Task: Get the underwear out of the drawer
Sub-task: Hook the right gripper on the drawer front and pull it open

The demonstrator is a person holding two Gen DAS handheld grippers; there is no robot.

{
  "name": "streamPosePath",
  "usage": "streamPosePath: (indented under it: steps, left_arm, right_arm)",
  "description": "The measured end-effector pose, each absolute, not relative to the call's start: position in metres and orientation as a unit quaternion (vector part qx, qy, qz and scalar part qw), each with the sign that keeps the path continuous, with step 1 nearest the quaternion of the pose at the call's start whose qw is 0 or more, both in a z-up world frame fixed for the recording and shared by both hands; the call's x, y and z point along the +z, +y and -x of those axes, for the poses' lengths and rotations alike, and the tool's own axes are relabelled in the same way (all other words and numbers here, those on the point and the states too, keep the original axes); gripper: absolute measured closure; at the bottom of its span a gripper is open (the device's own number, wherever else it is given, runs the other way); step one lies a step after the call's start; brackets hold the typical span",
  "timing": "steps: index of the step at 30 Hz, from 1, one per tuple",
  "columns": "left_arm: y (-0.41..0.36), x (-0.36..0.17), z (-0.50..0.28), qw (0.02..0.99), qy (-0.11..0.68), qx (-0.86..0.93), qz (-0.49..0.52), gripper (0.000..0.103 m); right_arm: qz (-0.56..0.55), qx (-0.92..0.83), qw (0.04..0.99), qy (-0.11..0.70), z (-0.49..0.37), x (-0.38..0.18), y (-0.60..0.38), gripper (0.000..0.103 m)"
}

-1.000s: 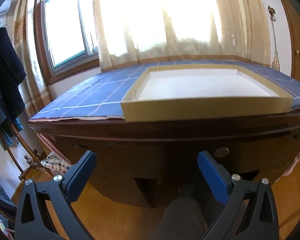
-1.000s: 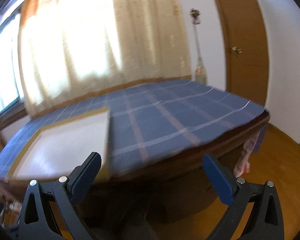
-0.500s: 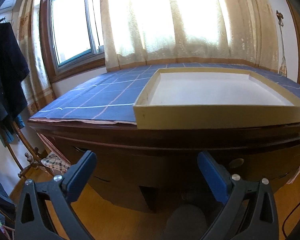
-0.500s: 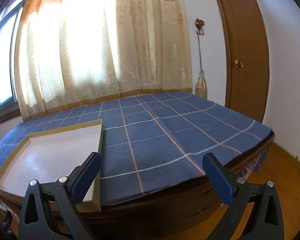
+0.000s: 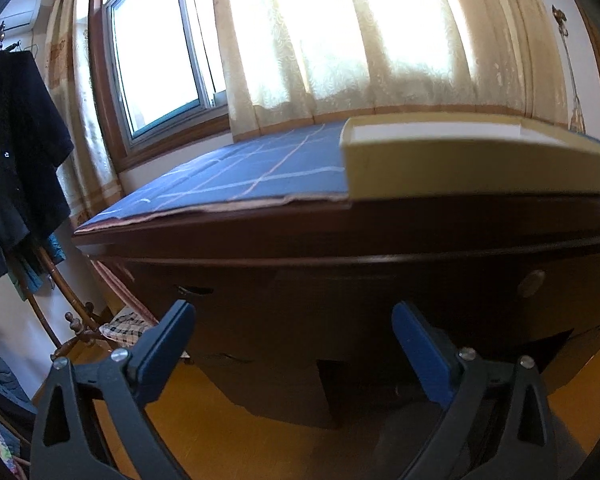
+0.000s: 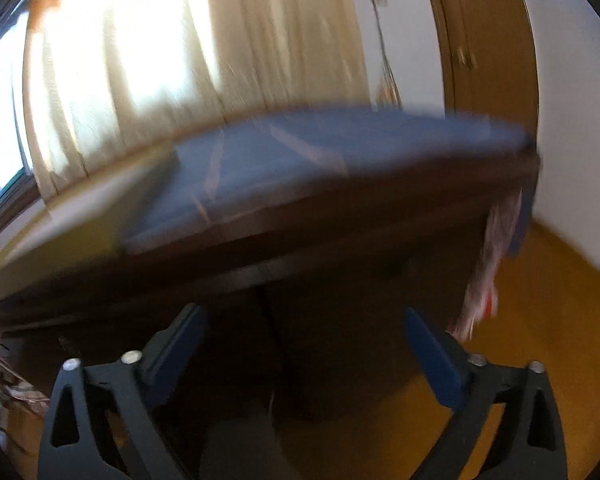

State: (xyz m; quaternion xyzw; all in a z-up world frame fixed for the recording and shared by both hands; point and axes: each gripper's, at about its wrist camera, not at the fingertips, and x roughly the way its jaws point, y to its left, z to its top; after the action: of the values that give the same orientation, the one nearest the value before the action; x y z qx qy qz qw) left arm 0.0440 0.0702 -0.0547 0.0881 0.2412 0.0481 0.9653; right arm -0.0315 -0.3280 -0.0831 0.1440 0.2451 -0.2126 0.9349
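Left wrist view: the left tool (image 5: 292, 332) points at the dark wooden front of a dresser (image 5: 340, 300), its blue-padded jaws closing with nothing between them. A shallow yellow tray (image 5: 460, 168) sits on a blue checked cloth (image 5: 252, 176) on the tabletop. Right wrist view, blurred: the right tool (image 6: 304, 340), also empty and closing, faces the same dark front. No underwear or open drawer is visible.

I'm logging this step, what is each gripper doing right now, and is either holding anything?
Left gripper: jaws open and closing, nothing between them.
Right gripper: jaws open and closing, nothing between them.
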Motion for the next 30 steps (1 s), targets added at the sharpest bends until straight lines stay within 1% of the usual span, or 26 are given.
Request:
streamPosePath:
  steps: [1, 3, 6, 9, 10, 11, 12, 13, 15, 17, 19, 21, 25, 28, 30]
  left_arm:
    - [0.072, -0.056, -0.045, 0.965, 0.242, 0.048, -0.085, 0.005]
    - [0.076, -0.059, -0.049, 0.965, 0.249, 0.048, -0.072, 0.01]
    - [0.083, -0.066, -0.055, 0.963, 0.264, 0.041, -0.047, 0.013]
    - [0.085, -0.071, -0.058, 0.961, 0.268, 0.049, -0.044, 0.014]
    - [0.085, -0.072, -0.059, 0.961, 0.267, 0.053, -0.046, 0.014]
    - [0.084, -0.073, -0.06, 0.961, 0.267, 0.056, -0.049, 0.014]
    - [0.083, -0.074, -0.061, 0.961, 0.265, 0.061, -0.055, 0.014]
    - [0.083, -0.074, -0.062, 0.96, 0.263, 0.068, -0.061, 0.014]
    - [0.084, -0.075, -0.064, 0.96, 0.26, 0.085, -0.069, 0.014]
    - [0.089, -0.076, -0.067, 0.959, 0.261, 0.095, -0.065, 0.014]
    - [0.092, -0.075, -0.07, 0.959, 0.262, 0.089, -0.056, 0.014]
    - [0.091, -0.075, -0.072, 0.961, 0.26, 0.075, -0.059, 0.014]
    - [0.089, -0.071, -0.073, 0.964, 0.255, 0.055, -0.054, 0.013]
    - [0.085, -0.067, -0.066, 0.97, 0.233, 0.037, -0.06, 0.013]
    - [0.073, -0.064, -0.056, 0.976, 0.203, 0.02, -0.082, 0.013]
  right_arm:
    - [-0.169, -0.203, 0.929, 0.259, 0.029, -0.092, -0.336, 0.023]
    - [-0.195, -0.185, 0.923, 0.275, 0.02, -0.101, -0.344, 0.034]
    - [-0.222, -0.149, 0.924, 0.272, 0.008, -0.103, -0.351, 0.035]
    - [-0.233, -0.14, 0.928, 0.256, -0.001, -0.101, -0.354, 0.035]
    - [-0.236, -0.147, 0.926, 0.256, -0.004, -0.101, -0.356, 0.042]
    - [-0.236, -0.153, 0.924, 0.26, -0.007, -0.102, -0.356, 0.045]
    - [-0.239, -0.154, 0.923, 0.258, -0.009, -0.101, -0.356, 0.05]
    - [-0.235, -0.165, 0.923, 0.256, -0.008, -0.101, -0.357, 0.058]
    - [-0.241, -0.165, 0.923, 0.249, -0.005, -0.101, -0.362, 0.064]
    - [-0.253, -0.167, 0.919, 0.251, -0.001, -0.101, -0.37, 0.064]
    - [-0.266, -0.134, 0.918, 0.264, -0.003, -0.104, -0.37, 0.064]
    - [-0.263, -0.111, 0.921, 0.266, -0.005, -0.102, -0.362, 0.07]
    - [-0.294, -0.095, 0.914, 0.265, -0.004, -0.106, -0.368, 0.07]
    - [-0.256, -0.113, 0.929, 0.244, 0.008, -0.095, -0.362, 0.07]
    - [-0.221, -0.134, 0.941, 0.217, 0.02, -0.084, -0.353, 0.07]
